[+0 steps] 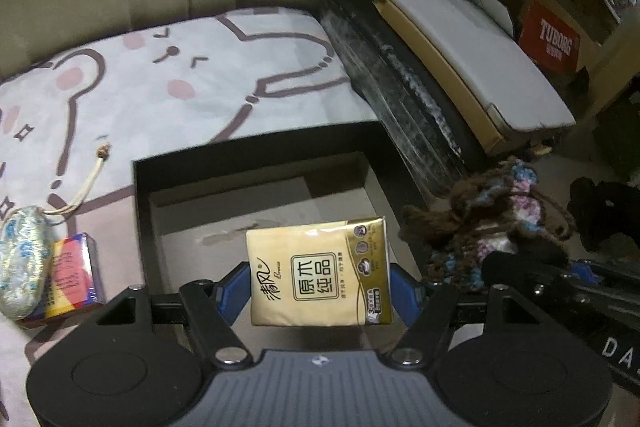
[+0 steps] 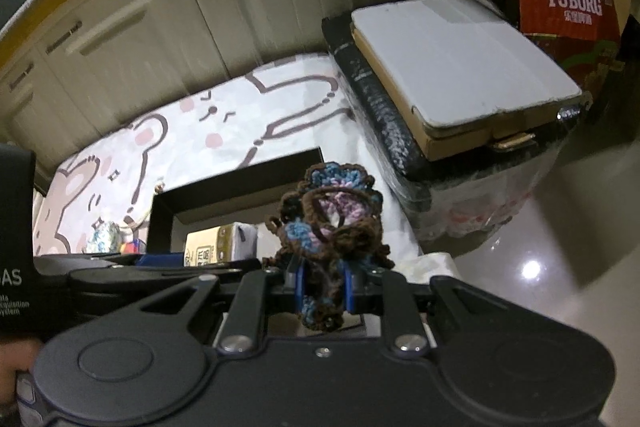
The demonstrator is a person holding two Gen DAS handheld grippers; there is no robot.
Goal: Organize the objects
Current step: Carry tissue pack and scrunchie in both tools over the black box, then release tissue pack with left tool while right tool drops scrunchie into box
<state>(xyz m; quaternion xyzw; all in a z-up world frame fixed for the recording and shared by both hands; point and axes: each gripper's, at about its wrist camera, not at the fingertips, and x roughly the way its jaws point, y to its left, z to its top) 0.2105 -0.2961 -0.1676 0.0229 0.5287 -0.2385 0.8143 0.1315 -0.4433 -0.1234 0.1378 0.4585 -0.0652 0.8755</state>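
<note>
Left gripper [image 1: 320, 287] is gripping the tissue pack [image 1: 318, 273] over the black box [image 1: 256, 163] mid-frame; right gripper [image 2: 325, 287] is clenching the crochet piece [image 2: 332, 223]. I'd lower both well inside before letting go.

Left gripper [image 1: 320, 283], tilted downward, jaws wide and clamped on a tissue pack [image 1: 318, 273]. Right gripper [image 2: 325, 285], also tilted downward, jaws narrow and pinching a crocheted piece [image 2: 332, 223].

Two black hand-held grippers

Blue finger pads [image 2: 299, 285], silver pivot screws [image 1: 230, 354] and white lettering [image 2: 12, 301] are seen.
</note>
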